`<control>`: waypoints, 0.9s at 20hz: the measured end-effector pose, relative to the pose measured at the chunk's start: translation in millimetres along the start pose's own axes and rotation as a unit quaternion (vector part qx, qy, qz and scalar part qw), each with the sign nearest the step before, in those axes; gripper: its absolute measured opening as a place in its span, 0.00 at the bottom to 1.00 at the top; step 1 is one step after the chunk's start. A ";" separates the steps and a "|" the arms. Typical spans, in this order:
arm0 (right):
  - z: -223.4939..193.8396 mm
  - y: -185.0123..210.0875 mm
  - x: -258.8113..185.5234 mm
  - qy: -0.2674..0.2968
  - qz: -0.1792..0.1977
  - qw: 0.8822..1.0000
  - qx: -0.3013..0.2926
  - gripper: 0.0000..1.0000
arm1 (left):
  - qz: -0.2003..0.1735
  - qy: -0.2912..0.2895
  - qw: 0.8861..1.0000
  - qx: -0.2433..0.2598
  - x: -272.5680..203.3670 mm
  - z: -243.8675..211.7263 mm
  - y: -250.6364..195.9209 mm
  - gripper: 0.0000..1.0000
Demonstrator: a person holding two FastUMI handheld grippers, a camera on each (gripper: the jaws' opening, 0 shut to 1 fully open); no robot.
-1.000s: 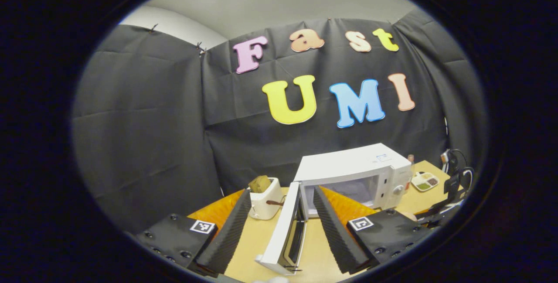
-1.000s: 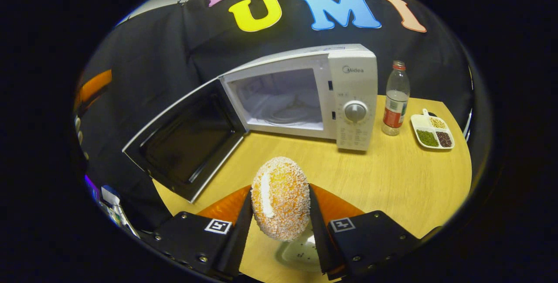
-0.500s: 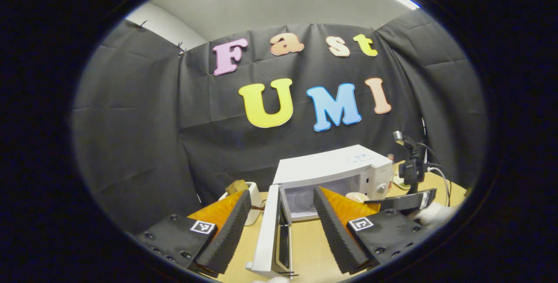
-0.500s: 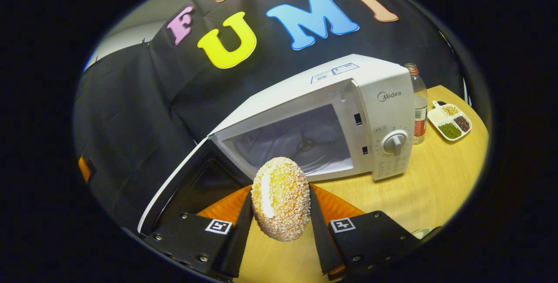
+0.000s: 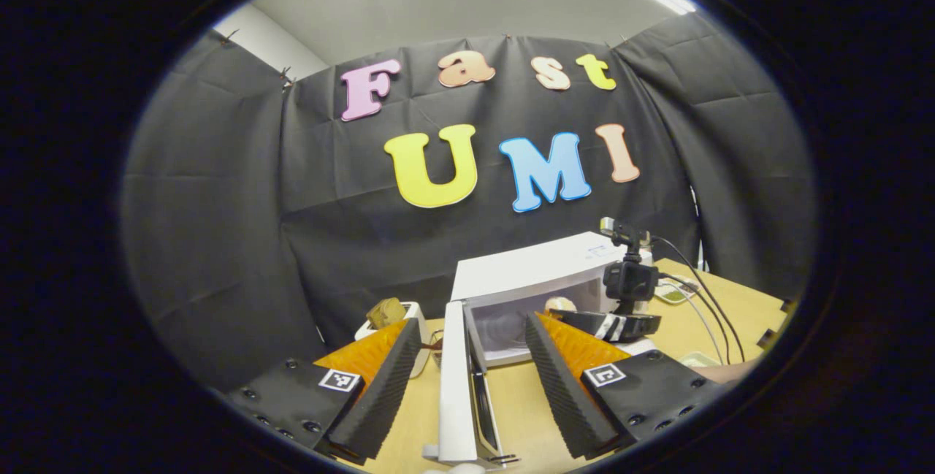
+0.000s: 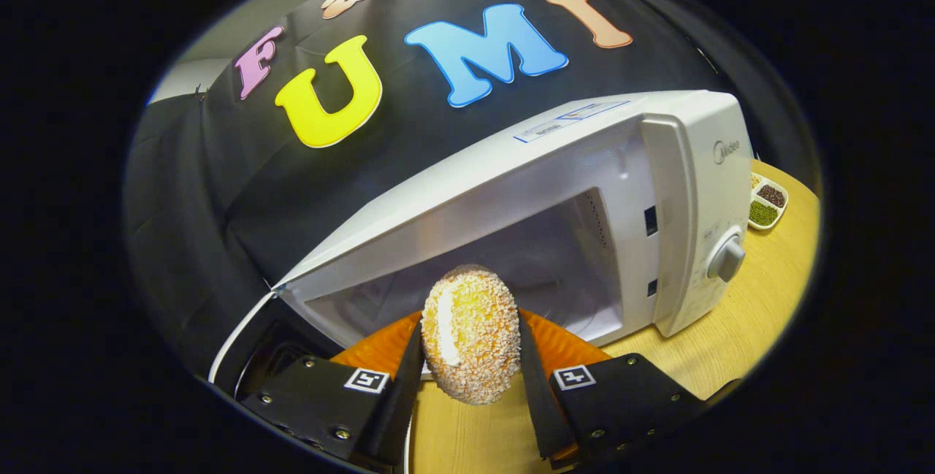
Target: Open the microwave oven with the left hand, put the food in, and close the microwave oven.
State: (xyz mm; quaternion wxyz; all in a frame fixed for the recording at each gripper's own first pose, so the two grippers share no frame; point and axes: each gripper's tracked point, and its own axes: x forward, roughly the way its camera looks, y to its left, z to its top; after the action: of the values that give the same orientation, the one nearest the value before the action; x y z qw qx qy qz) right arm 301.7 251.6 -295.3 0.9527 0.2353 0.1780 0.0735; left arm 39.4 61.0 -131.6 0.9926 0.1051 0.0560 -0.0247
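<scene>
My right gripper [image 6: 467, 379] pinches the food [image 6: 471, 342], a crumb-coated oval bun, with both fingers pressing its flanks. Half a second ago the microwave oven [image 6: 555, 189] sat farther off at twelve o'clock; now its open cavity [image 6: 511, 269] looms right behind the bun, which hangs at the mouth, just above the lower sill. The control panel with its dial [image 6: 727, 258] has slid to three o'clock, and the bottle that stood beside it has dropped behind the oven's body. The small divided dish [image 6: 767, 200] of beans peeks past the panel at two o'clock on the wooden table [image 6: 760, 313].

My left gripper [image 5: 471, 379] is spread wide and holds nothing; the open door [image 5: 456, 386] stands edge-on between its fingers, running from twelve toward six o'clock, touching neither finger that I can see. Since the earlier frame the door looks squarer to me. Beyond it at one o'clock I see the oven [image 5: 533, 277], and my other gripper [image 5: 610, 324] with its camera mast has moved in front of the cavity, the bun [image 5: 561, 304] at its tip. A toaster [image 5: 387, 320] with bread sits at eleven o'clock, partly behind my left finger.
</scene>
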 end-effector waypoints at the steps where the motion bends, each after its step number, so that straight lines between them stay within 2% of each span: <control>1: -0.4 -2.4 11.4 -0.010 -0.010 1.000 -0.009 0.67 | -0.001 -0.001 1.000 -0.001 1.4 -3.2 0.9 0.91; 2: -2.7 -4.1 20.0 -0.016 -0.023 0.999 -0.019 0.64 | -0.003 -0.001 1.000 -0.002 2.6 -5.5 2.1 0.95; 3: -5.2 -5.2 27.8 -0.024 -0.032 0.999 -0.024 0.67 | -0.003 -0.003 1.000 -0.005 3.9 -7.8 3.8 0.91; 4: -7.8 -8.0 36.1 -0.029 -0.048 0.998 -0.025 0.67 | -0.006 -0.005 1.000 -0.009 6.3 -11.8 4.4 0.95; 7: -18.4 -16.3 55.9 -0.045 -0.088 0.995 -0.019 0.67 | -0.016 -0.004 1.000 -0.005 17.7 -22.8 3.5 0.95; 10: -22.3 -23.7 74.0 -0.071 -0.123 0.989 -0.039 0.67 | -0.018 0.001 1.000 -0.009 24.8 -32.8 8.2 0.95; 11: -28.7 -28.6 80.2 -0.066 -0.132 0.988 -0.038 0.69 | -0.019 0.005 1.000 -0.008 25.8 -36.9 8.1 0.95; 12: -36.8 -31.3 85.3 -0.055 -0.134 0.989 -0.034 0.74 | -0.018 0.006 1.000 -0.004 27.3 -38.4 10.2 0.91; 13: -44.9 -33.0 86.5 -0.041 -0.136 0.989 -0.033 0.79 | -0.016 0.007 1.000 0.000 27.0 -37.5 13.5 0.96; 14: -42.8 -31.4 83.5 -0.045 -0.131 0.990 -0.040 0.82 | -0.016 0.006 1.000 0.002 26.6 -36.3 16.1 0.95; 15: -40.7 -35.0 80.2 -0.049 -0.137 0.988 -0.053 0.93 | -0.013 0.006 1.000 0.004 25.4 -36.3 20.5 0.99; 16: -37.3 -35.0 77.5 -0.050 -0.138 0.987 -0.058 0.95 | -0.011 0.006 1.000 0.004 24.9 -35.9 22.5 0.95; 18: -25.4 -31.6 60.7 -0.052 -0.131 0.988 -0.062 0.98 | -0.004 0.003 1.000 0.007 25.3 -29.2 27.0 0.95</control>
State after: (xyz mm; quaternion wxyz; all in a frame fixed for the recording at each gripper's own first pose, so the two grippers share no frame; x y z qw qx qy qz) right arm 350.2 248.2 -349.8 0.9748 0.1537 0.1524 -0.0533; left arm 63.0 92.6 -157.3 0.9916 0.1116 0.0590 -0.0290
